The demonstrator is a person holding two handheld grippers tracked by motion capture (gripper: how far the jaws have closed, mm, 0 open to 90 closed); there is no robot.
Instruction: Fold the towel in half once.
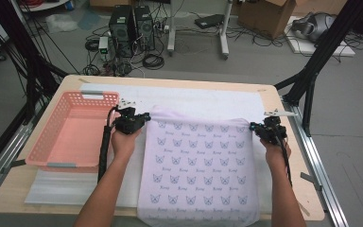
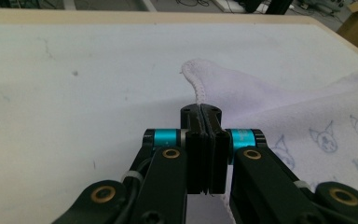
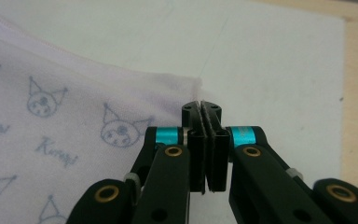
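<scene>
A: Where is the towel [image 1: 199,165]?
B: Flat on the table [image 1: 293,189]; left gripper [image 1: 146,116] and right gripper [image 1: 254,126] each pinch a far corner, likely to fold it

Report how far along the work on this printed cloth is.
Done: the left gripper and the right gripper are each shut on a far corner of the printed cloth. In hand: the far edge hangs taut between them, the near end drooping over the table edge. Left: probably folding it; no fold shows, and the pink basket holds nothing.
</scene>
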